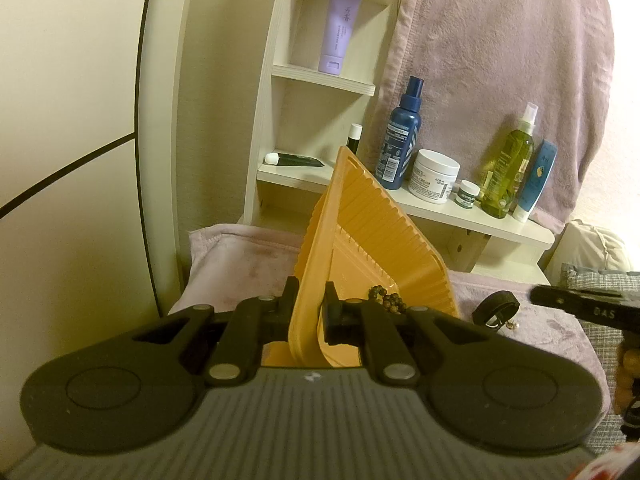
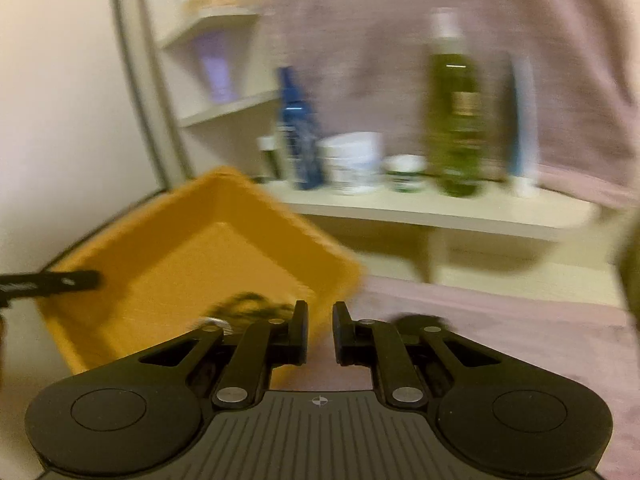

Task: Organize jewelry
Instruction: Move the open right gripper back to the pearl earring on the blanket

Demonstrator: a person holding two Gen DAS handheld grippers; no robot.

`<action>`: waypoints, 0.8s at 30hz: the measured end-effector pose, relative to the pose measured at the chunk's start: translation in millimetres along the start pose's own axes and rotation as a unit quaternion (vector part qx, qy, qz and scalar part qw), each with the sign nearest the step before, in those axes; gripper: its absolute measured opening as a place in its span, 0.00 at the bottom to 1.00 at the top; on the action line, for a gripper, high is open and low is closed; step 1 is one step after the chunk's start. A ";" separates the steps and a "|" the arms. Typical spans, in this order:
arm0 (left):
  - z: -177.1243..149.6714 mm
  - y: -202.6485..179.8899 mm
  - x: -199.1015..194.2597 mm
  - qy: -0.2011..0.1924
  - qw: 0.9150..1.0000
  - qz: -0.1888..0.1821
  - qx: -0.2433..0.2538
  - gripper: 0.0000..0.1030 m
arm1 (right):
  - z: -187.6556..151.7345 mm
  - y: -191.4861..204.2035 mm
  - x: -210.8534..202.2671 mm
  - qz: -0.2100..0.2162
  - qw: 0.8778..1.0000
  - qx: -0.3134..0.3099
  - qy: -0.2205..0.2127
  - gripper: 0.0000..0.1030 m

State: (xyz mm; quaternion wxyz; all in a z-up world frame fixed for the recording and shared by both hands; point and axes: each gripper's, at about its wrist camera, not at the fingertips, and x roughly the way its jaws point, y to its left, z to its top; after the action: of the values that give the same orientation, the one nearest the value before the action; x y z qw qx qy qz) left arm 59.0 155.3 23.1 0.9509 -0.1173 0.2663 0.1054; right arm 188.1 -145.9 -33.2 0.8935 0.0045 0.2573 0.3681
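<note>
My left gripper (image 1: 310,306) is shut on the rim of an orange plastic tray (image 1: 368,240) and holds it tilted up on edge. A dark beaded bracelet (image 1: 386,298) lies in the tray's low corner. A black strap bracelet (image 1: 496,306) lies on the pink cloth to the right of the tray. In the blurred right wrist view my right gripper (image 2: 320,330) is empty, its jaws a narrow gap apart, at the near right corner of the tray (image 2: 192,248). Dark jewelry (image 2: 248,308) lies in the tray just left of it.
A white shelf (image 1: 472,216) behind holds a blue bottle (image 1: 400,140), a white cream jar (image 1: 434,176), a small green jar (image 1: 467,194), a green spray bottle (image 1: 508,168) and a blue tube (image 1: 536,178). Pink cloth (image 1: 248,268) covers the table and back wall.
</note>
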 end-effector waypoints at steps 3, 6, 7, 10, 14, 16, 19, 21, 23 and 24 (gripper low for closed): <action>0.2 -1.2 -0.1 0.000 1.000 0.000 0.001 0.09 | -10.9 -28.7 -13.8 -0.049 0.999 0.017 -0.004 0.14; 0.2 -0.9 -0.1 0.000 1.000 0.000 0.001 0.09 | -21.1 -55.2 -26.8 -0.092 0.995 0.041 -0.001 0.15; 0.4 -0.2 0.0 0.000 1.000 0.000 0.000 0.09 | -24.0 -62.3 -30.0 -0.099 0.994 0.047 -0.001 0.15; 0.9 -0.9 0.0 0.000 1.000 0.000 0.001 0.09 | -31.3 -75.1 -36.8 -0.115 0.992 0.049 0.004 0.17; 1.2 -0.9 0.0 0.000 1.000 0.001 0.000 0.09 | -36.0 -78.5 -29.0 -0.114 0.993 0.038 0.019 0.25; 1.0 -0.6 -0.1 0.001 1.000 0.000 0.000 0.09 | -38.1 -77.1 -20.9 -0.108 0.994 0.023 0.027 0.31; 1.4 -1.4 -0.3 0.002 1.000 0.000 0.000 0.09 | -40.4 -73.1 -8.9 -0.093 0.995 -0.003 0.035 0.32; 1.8 -1.4 -0.4 0.003 1.000 0.001 0.000 0.09 | -41.3 -71.9 0.7 -0.088 0.995 -0.021 0.042 0.32; 2.0 -1.0 -0.4 0.003 1.000 0.001 0.000 0.09 | -42.0 -71.5 9.3 -0.082 0.995 -0.040 0.050 0.32; 2.0 -0.9 -0.4 0.003 1.000 0.001 0.000 0.09 | -42.1 -71.2 13.5 -0.080 0.994 -0.050 0.055 0.32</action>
State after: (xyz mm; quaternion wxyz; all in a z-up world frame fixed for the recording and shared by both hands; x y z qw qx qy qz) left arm 59.9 155.0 25.1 0.9500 -0.1172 0.2694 0.1058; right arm 223.4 -196.5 -90.0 0.9037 -0.0814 0.2865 0.3077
